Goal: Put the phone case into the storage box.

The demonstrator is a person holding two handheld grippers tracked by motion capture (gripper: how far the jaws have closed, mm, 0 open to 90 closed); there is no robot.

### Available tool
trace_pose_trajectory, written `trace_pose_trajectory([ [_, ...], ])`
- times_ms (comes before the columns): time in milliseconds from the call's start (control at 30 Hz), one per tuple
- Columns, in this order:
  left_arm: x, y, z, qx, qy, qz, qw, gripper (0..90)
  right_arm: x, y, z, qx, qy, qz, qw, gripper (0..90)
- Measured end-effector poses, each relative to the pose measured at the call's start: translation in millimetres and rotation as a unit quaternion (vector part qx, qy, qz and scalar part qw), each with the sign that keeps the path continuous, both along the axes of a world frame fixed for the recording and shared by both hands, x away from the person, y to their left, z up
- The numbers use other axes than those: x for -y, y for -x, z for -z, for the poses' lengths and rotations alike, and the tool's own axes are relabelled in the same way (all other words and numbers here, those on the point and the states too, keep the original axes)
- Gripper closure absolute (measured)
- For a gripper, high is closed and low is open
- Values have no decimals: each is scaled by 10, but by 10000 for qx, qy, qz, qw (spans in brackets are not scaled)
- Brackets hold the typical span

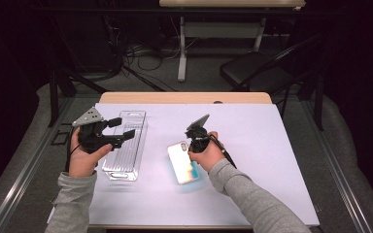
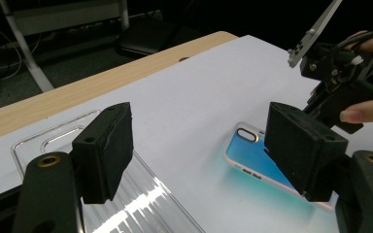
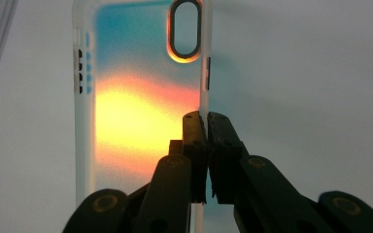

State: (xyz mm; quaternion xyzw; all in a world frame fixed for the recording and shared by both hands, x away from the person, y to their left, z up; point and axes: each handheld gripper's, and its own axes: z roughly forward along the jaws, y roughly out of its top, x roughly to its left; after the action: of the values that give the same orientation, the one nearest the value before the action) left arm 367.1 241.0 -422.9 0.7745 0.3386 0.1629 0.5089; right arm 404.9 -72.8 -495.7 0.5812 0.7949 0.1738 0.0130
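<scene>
One phone case (image 3: 141, 116) (iridescent, blue to yellow-orange, oval camera cutout) lies on the white table cover (image 1: 272, 145) near mid-table. Its long edge is pinched between the pressed-together jaws of the right gripper (image 3: 205, 121). In the high view the right gripper (image 1: 195, 141) points down at the case (image 1: 182, 162), right hand (image 1: 206, 155) wrapped round its body, forearm in a grey sleeve coming in from bottom right. One clear plastic tray (image 1: 126, 145) (ribbed, empty-looking) sits well left of the case, lengthwise. Left gripper (image 1: 126, 127) hovers over the tray's left side, jaws spread with nothing between them; left hand (image 1: 83, 155) grips it from below, wrist roughly level. Counts: two grippers, one case, one tray. Behind the table: one black chair (image 1: 257, 68), one table frame (image 1: 223, 29).
</scene>
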Motion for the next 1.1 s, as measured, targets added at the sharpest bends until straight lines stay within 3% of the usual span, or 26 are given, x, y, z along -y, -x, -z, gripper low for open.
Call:
trace_pose_trajectory([
  [33, 1, 0, 0, 0, -3, 3, 10000, 261, 25, -6, -53, -171, 186, -48, 9997, 871],
  [67, 3, 1, 0, 2, -4, 2, 10000, 261, 40, 1, -6, 203, -162, 64, 9996, 871],
  [100, 5, 2, 0, -1, 6, 4, 10000, 261, 57, 2, -6, 309, -242, 110, 9992, 871],
  [133, 9, 3, 0, -1, 8, 2, 10000, 261, 76, -4, -65, 56, -3, 52, 10000, 871],
  [167, 12, 4, 0, -8, 5, 9, 10000, 261, 99, -5, -79, 101, -19, 80, 9999, 871],
  [233, 20, 2, 3, 1, -8, 21, 10000, 261, 130, -8, -124, -17, 95, 122, 9999, 871],
  [267, 23, 2, 4, -3, -10, 23, 10000, 261, 148, -11, -114, 102, 22, 121, 9999, 871],
  [400, 46, 0, 18, -44, -1, 46, 10000, 260, 208, -19, -139, 64, 135, 128, 9998, 871],
  [833, 211, 13, 63, -154, -36, 182, 9997, 261, 348, -44, -190, 138, 117, 282, 9994, 870],
  [1100, 334, 20, 101, -215, -85, 119, 9997, 231, 388, -28, -225, 314, 46, 285, 9991, 871],
])
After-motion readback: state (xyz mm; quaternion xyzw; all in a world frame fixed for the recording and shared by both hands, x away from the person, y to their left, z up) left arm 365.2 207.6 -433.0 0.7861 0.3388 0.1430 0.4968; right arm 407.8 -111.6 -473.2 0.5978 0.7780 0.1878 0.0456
